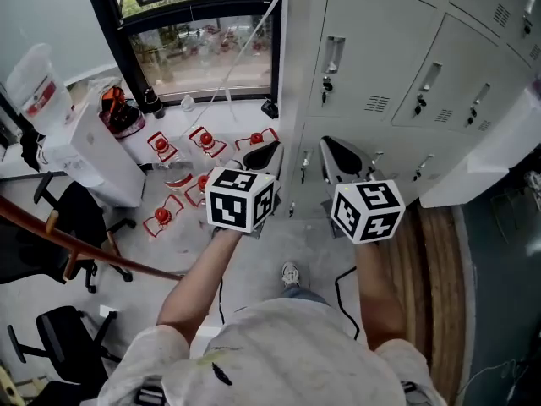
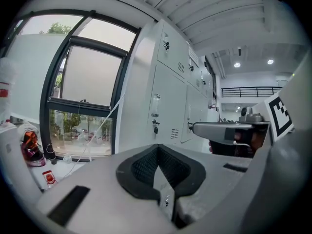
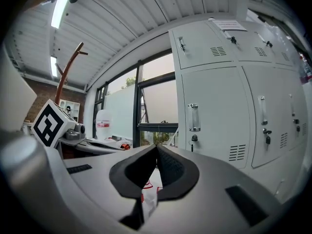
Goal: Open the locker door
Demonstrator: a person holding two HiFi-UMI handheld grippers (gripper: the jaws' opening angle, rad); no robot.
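A bank of pale grey lockers (image 1: 397, 66) stands ahead. The nearest middle door (image 1: 359, 57) carries a clear upright handle (image 1: 332, 55) with a key lock (image 1: 326, 84) under it, and it is closed. That handle (image 3: 193, 117) shows in the right gripper view, and again as a handle (image 2: 156, 104) in the left gripper view. My left gripper (image 1: 265, 155) and right gripper (image 1: 338, 157) hang side by side short of the lockers, touching nothing. Both are shut and hold nothing: the left gripper (image 2: 157, 147) and the right gripper (image 3: 156, 147) each have their pads meeting at the tips.
A dark-framed window (image 1: 194, 41) is left of the lockers. Red-topped items (image 1: 205, 140) lie on the floor below it. A white cabinet (image 1: 93, 155), a water bottle (image 1: 34, 87), office chairs (image 1: 80, 227) and a wooden rail (image 1: 76, 244) stand left. A white panel (image 1: 499, 155) juts out at right.
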